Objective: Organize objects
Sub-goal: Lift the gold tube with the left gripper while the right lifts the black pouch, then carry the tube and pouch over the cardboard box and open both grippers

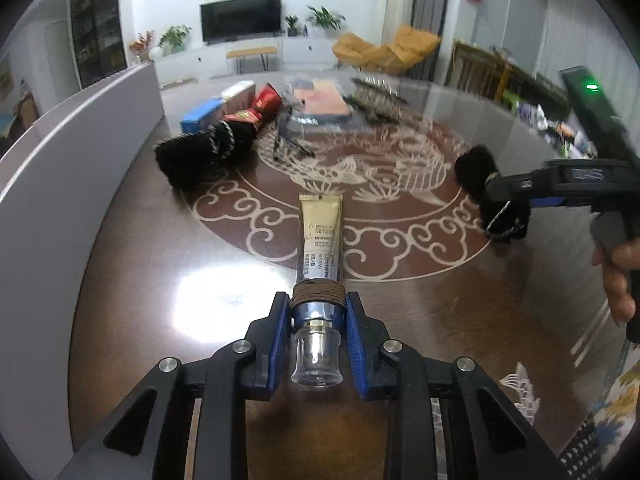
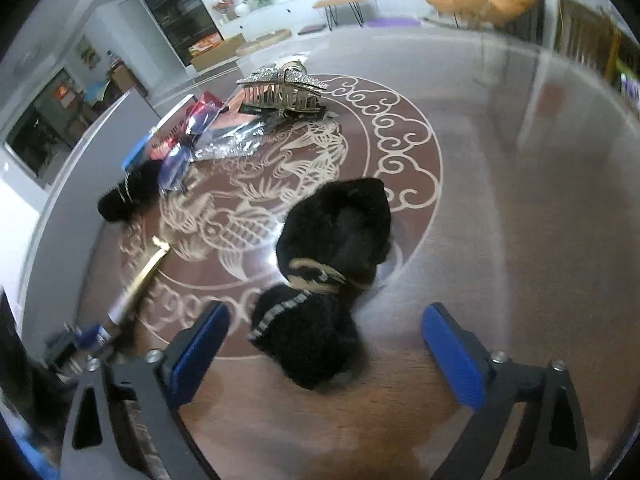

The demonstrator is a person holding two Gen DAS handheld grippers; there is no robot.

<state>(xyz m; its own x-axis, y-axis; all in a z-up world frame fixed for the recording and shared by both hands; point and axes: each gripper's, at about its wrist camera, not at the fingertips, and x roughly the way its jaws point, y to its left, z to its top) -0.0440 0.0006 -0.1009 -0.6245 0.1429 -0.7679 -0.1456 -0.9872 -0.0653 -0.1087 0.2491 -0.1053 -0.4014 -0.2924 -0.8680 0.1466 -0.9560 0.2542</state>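
Left tongs (image 1: 318,332): clamped on the gold tube (image 1: 321,236) at its twine-wrapped neck, blue pads on either side, the clear cap pointing back toward the camera.
Gold tube: stretched out over the counter (image 1: 132,280), crimped end pointing toward the pale fish medallion (image 1: 352,184); hard to say whether it touches the surface.
Right tongs (image 2: 326,344): spread wide apart, gripping nothing, one blue pad on each side of the near black fur bundle (image 2: 332,264).
Near black fur bundle: lying on the medallion's scrolled border, tied round the middle with pale cord, touching neither pad.
Far black fur bundle (image 1: 200,150): at the medallion's opposite edge, well apart from the first, just beside the red packet (image 1: 260,108).
Rhinestone hair claw (image 2: 282,90): on the far rim of the medallion, beyond the crinkled clear wrappers (image 2: 224,140).
Blue box (image 1: 200,116): past the red packet, outside the medallion, near the grey panel (image 1: 72,144).
Far side of the medallion: blurred in the left view, so the flat items there stay unidentified.
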